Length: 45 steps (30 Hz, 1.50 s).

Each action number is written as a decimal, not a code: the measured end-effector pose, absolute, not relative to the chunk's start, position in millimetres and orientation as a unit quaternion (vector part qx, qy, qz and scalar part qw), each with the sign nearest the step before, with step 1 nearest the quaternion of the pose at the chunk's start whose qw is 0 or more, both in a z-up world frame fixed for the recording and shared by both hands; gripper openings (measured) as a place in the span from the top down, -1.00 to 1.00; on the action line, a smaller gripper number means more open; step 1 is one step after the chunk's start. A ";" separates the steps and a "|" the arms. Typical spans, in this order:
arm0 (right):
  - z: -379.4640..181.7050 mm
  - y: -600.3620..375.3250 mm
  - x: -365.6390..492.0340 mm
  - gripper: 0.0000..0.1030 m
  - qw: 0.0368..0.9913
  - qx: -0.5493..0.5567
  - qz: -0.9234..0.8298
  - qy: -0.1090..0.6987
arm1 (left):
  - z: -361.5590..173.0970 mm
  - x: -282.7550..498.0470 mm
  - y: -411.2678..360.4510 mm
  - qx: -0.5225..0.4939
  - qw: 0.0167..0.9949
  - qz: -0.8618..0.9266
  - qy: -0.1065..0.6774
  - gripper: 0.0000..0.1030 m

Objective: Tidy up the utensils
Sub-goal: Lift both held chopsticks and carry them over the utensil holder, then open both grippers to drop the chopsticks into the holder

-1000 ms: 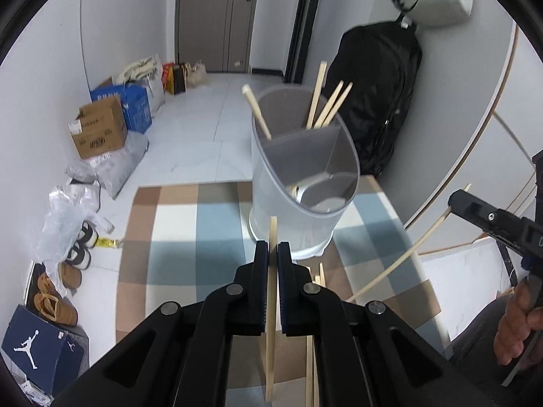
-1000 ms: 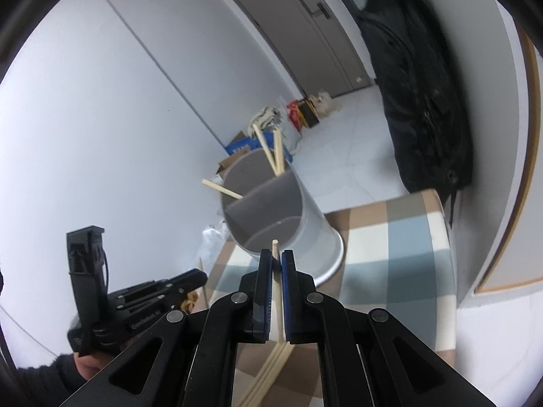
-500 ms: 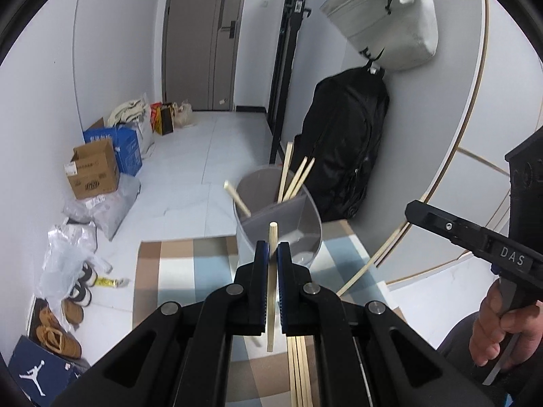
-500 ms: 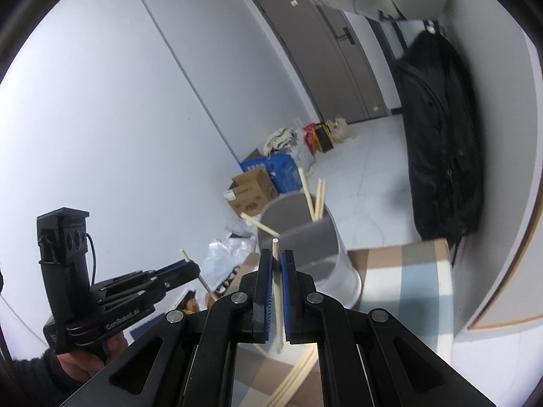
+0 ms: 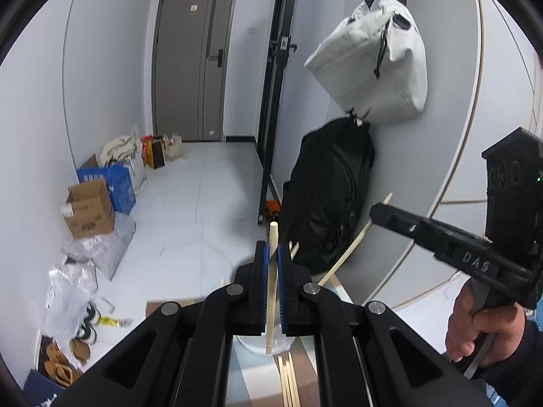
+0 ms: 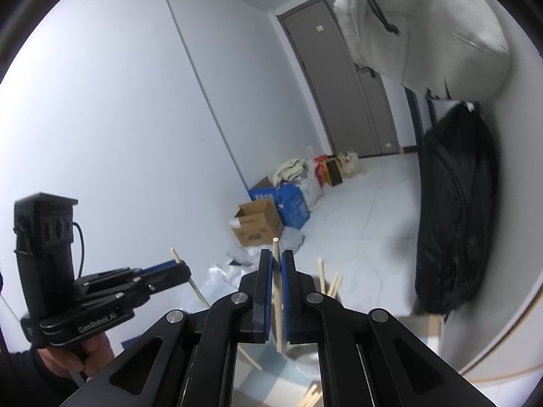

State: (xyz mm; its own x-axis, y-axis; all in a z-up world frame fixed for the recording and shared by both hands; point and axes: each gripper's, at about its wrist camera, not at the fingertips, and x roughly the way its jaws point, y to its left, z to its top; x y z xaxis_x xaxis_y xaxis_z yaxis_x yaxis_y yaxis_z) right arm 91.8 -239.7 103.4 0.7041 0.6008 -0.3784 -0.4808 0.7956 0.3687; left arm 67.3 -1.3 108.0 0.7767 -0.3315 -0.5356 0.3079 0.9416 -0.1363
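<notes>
Both hand-held tongs had risen since 1 second earlier, when the grey utensil holder filled the middle of each view; it now sat low and largely hidden behind the fingers. The left gripper (image 5: 270, 254) was clamped on 1 wooden chopstick (image 5: 271, 271), which stood nearly upright between the blue pads, its tip poking above them and its lower end hanging over the utensil holder (image 5: 251, 342). The right gripper (image 6: 276, 264) pinched a second chopstick (image 6: 277, 291) the same way — upright, tip just clear of the pads. In the left wrist view that second stick slanted down and away from the right tongs, held by the person's right hand (image 5: 482, 329). The right wrist view showed the left hand (image 6: 78, 356) gripping its tool low at the left. Several loose chopsticks (image 5: 287, 383) lay side by side on the checked mat (image 5: 244, 383) — just in front of the holder, whose own sticks (image 6: 331, 283) leaned above its rim. A black backpack (image 5: 325, 196) stood against the wall under a hanging white bag (image 5: 373, 61); cardboard boxes (image 5: 90, 213) sat on the tiled floor.
</notes>
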 end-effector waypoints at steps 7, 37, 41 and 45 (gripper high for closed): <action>115.7 -230.6 120.3 0.91 0.919 0.115 0.288 0.243 | 118.5 91.6 -2.2 -0.019 0.947 -0.166 0.274 0.97; 72.7 -200.4 171.4 0.91 0.914 0.055 0.288 0.281 | 65.6 148.9 -7.9 -0.032 0.936 -0.177 0.302 0.97; 65.9 -202.0 178.5 0.91 0.910 0.066 0.288 0.291 | 59.2 153.4 -7.1 -0.034 0.931 -0.185 0.313 0.97; 58.5 -202.2 184.6 0.90 0.904 0.075 0.296 0.300 | 53.7 156.7 -7.5 -0.037 0.924 -0.202 0.322 0.96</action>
State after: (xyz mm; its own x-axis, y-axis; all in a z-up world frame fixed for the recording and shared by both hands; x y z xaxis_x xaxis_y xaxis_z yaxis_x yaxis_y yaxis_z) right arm 184.6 -202.2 58.5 0.6447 0.5808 -0.4971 -0.4910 0.8130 0.3131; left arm 156.7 -7.5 53.7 0.7115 -0.3966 -0.5802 0.3493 0.9159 -0.1977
